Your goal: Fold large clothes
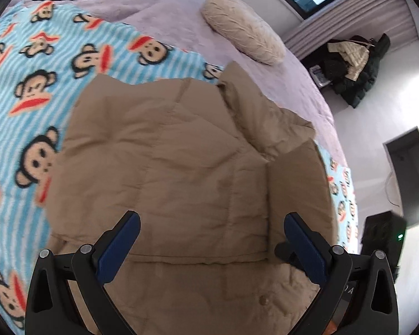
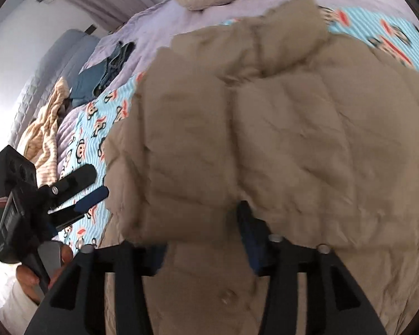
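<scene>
A tan quilted puffer jacket (image 1: 181, 162) lies partly folded on the monkey-print blue striped blanket (image 1: 28, 106) on the bed. My left gripper (image 1: 212, 240) hovers open just above the jacket's near part, its blue pads wide apart and empty. In the right wrist view the jacket (image 2: 293, 128) fills most of the frame, and a folded flap of it hangs over my right gripper (image 2: 201, 237), hiding the fingertips. The jaws stand apart. The left gripper (image 2: 81, 187) also shows at the left of that view, open above the blanket (image 2: 92, 128).
A beige pillow (image 1: 243, 28) lies on the lilac bedspread (image 1: 159, 8). Folded jeans (image 2: 106, 69) and a cream striped garment (image 2: 44, 128) lie at the far side. Dark clothes are heaped on a chair (image 1: 354, 67) beyond the bed. A black box (image 1: 382, 237) stands on the floor.
</scene>
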A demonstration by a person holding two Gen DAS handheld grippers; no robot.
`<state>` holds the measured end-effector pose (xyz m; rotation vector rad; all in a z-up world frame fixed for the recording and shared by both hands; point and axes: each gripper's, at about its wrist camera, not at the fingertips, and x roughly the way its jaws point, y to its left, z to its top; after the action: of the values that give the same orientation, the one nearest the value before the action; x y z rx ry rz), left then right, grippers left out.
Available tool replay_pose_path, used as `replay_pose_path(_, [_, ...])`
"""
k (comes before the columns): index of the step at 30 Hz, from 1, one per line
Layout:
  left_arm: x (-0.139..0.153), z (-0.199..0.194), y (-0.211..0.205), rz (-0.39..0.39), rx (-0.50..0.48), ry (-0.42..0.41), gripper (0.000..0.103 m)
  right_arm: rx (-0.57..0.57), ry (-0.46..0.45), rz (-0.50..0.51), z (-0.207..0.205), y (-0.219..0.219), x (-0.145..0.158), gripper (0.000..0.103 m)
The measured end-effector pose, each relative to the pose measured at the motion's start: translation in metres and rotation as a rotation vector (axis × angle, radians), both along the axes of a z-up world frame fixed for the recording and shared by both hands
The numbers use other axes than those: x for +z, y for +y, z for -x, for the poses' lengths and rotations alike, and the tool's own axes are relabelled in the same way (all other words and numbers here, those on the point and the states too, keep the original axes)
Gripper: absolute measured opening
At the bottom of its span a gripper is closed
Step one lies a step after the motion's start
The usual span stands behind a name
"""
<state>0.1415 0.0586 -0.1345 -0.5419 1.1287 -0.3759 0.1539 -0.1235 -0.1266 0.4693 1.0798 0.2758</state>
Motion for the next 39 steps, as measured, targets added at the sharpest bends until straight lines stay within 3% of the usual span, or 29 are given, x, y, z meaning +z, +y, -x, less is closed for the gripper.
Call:
replay_pose_path(5, [-0.002,-0.003,-0.018,0.114,-0.062,0.014,0.103,-0.105,0.028,-0.036,0.036,-0.062,-0.006,0.059])
replay_pose_path(8, [-0.003,-0.006,-0.026,0.179,-0.075,0.031,0.103,-0.229,0.043,-0.029,0.059,-0.111,-0.009,0.059])
replay_pose_path(10, [-0.004,-0.008,-0.034,0.180,-0.090,0.043,0.103,-0.314,0.049,-0.071,0.072,-0.141,-0.014,0.059])
replay_pose_path(11, [-0.002,-0.009,-0.041,0.161,-0.106,0.041,0.103,-0.378,0.058,-0.116,0.081,-0.161,-0.019,0.059])
replay_pose_path(14, [0.012,-0.005,-0.073,-0.018,-0.193,-0.045,0.103,-0.512,0.065,-0.242,0.101,-0.198,-0.029,0.059])
replay_pose_path(16, [0.017,0.001,-0.095,-0.109,-0.255,-0.103,0.103,-0.516,0.014,-0.335,0.107,-0.205,-0.027,0.058])
replay_pose_path(18, [0.016,0.002,-0.108,-0.107,-0.275,-0.101,0.103,-0.476,-0.021,-0.405,0.103,-0.199,-0.023,0.048])
replay_pose_path(20, [0.012,-0.004,-0.114,-0.005,-0.262,-0.046,0.103,-0.453,-0.021,-0.436,0.092,-0.187,-0.022,0.031])
replay_pose_path(23, [0.009,-0.011,-0.111,0.119,-0.215,-0.007,0.103,-0.456,-0.022,-0.500,0.074,-0.176,-0.027,0.020])
replay_pose_path(29, [-0.003,-0.015,-0.095,0.218,-0.191,0.058,0.103,-0.354,0.016,-0.560,0.025,-0.129,-0.044,0.017])
replay_pose_path(35, [-0.014,-0.019,-0.055,0.387,-0.138,0.093,0.103,-0.128,0.042,-0.478,-0.010,-0.045,-0.040,0.017])
replay_pose_path(39, [-0.022,-0.022,-0.044,0.407,-0.123,0.112,0.103,-0.068,0.087,-0.363,-0.009,-0.019,-0.041,0.017])
